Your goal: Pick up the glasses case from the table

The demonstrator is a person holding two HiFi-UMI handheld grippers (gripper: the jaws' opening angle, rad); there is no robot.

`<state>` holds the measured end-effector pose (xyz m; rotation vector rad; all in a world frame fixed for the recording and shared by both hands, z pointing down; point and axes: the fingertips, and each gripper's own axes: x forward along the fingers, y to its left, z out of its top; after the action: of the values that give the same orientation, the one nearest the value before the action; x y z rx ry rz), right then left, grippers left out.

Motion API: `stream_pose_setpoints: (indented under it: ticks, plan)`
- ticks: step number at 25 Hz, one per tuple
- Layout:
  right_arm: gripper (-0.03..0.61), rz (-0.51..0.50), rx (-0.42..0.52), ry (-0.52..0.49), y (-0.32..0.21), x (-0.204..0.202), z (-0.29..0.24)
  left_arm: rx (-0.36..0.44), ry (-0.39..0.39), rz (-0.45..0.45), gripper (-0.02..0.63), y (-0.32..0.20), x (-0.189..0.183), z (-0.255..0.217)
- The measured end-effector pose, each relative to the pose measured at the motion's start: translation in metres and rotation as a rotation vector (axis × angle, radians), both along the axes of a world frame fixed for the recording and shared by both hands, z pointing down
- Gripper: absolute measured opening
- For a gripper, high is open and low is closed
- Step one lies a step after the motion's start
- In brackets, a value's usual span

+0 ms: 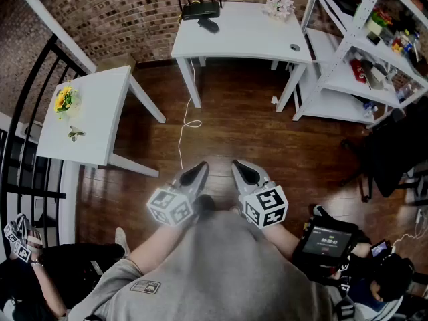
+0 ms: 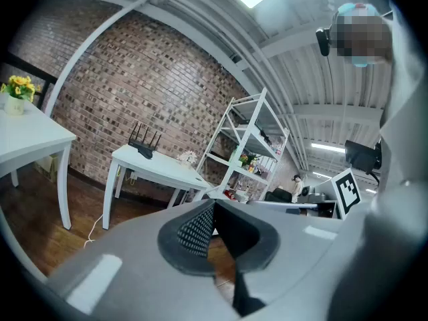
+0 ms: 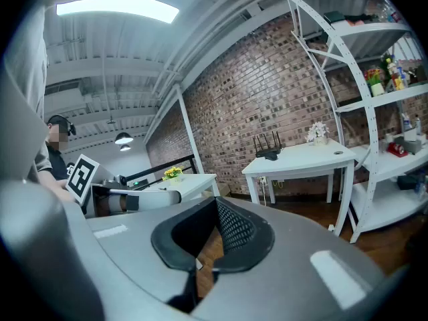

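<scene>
A small dark oblong thing (image 1: 208,25), which looks like the glasses case, lies on the far white table (image 1: 247,35) beside a black router (image 1: 198,9). My left gripper (image 1: 198,170) and right gripper (image 1: 242,168) are held side by side close to my body, over the wooden floor and far from that table. Each is shut with nothing between its jaws. The left gripper view shows its own jaws (image 2: 212,204) with tips meeting and the table (image 2: 155,166) far ahead. In the right gripper view the jaws (image 3: 215,200) are also closed. The case is too small to make out in either gripper view.
A second white table (image 1: 100,122) at the left holds yellow flowers (image 1: 64,99) and a small pair of glasses (image 1: 75,134). A white shelf rack (image 1: 361,59) stands at the right. A white cable (image 1: 188,122) lies on the floor. People sit at the lower left and lower right.
</scene>
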<state>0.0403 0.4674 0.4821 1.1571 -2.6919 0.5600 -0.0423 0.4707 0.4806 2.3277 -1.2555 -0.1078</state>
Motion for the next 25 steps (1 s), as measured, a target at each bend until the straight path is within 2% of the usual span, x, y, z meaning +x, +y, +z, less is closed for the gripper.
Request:
stream_pose_setpoints:
  ticks: [5, 10, 14, 19, 22, 25]
  plan:
    - [0.012, 0.0, -0.007, -0.005, -0.018, -0.004, -0.001, -0.003, -0.015, -0.008, 0.001, -0.021, -0.005, 0.0]
    - [0.012, -0.006, -0.006, 0.019, -0.058, -0.016, 0.003, 0.005, -0.003, -0.018, 0.0, -0.068, -0.02, 0.002]
    - [0.012, -0.005, -0.022, 0.054, -0.127, -0.038, 0.003, 0.002, 0.032, -0.005, 0.001, -0.136, -0.042, 0.002]
    - [0.012, 0.023, 0.007, 0.075, -0.231, -0.082, -0.016, 0.009, 0.049, 0.045, 0.001, -0.232, -0.085, -0.004]
    - [0.012, 0.048, 0.013, 0.081, -0.268, -0.108, -0.016, 0.021, 0.047, 0.071, 0.0, -0.272, -0.113, -0.004]
    - [0.012, 0.063, 0.007, 0.084, -0.299, -0.112, -0.014, 0.02, 0.049, 0.079, 0.0, -0.304, -0.117, -0.004]
